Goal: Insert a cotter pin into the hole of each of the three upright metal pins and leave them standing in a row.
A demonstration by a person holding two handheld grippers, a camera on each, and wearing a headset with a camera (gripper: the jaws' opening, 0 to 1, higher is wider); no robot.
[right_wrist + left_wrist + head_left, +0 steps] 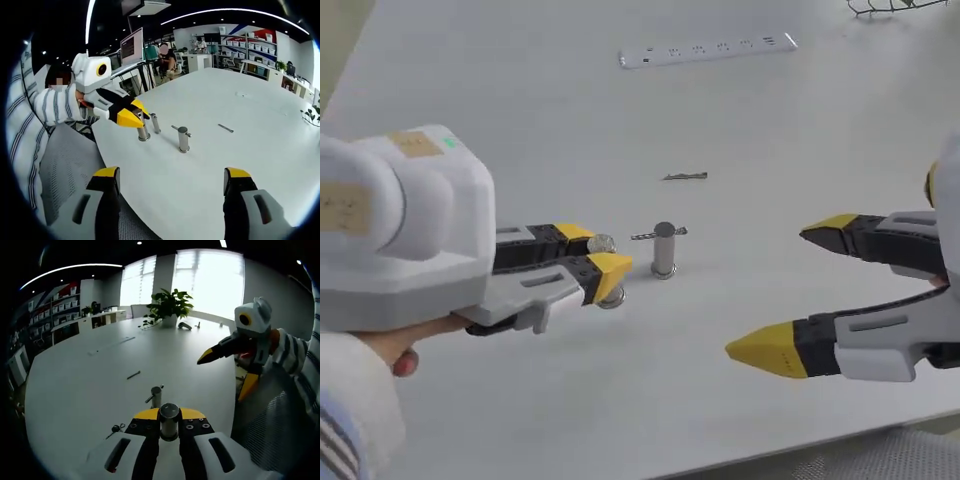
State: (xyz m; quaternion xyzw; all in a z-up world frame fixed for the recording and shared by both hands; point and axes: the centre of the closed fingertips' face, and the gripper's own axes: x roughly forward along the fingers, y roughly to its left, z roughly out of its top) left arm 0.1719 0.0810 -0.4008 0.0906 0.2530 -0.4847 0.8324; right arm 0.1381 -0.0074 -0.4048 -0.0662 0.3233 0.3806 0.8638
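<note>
My left gripper [600, 250] [169, 416] is shut on an upright metal pin [169, 421] whose base [611, 296] rests on the white table. A second bare pin [601, 243] [155, 122] stands just behind the jaws. To the right a third pin [664, 250] [156, 396] [184, 139] stands with a cotter pin [658, 234] through its top. A loose cotter pin [685, 177] [133, 374] [225, 128] lies farther back. My right gripper [785, 290] [172, 180] is open with nothing in it, right of the pins.
A white power strip [708, 50] lies at the far side of the table [790, 130]. A small metal piece [116, 429] lies left of the left gripper's jaws. The table's near edge [800, 452] runs just below the right gripper.
</note>
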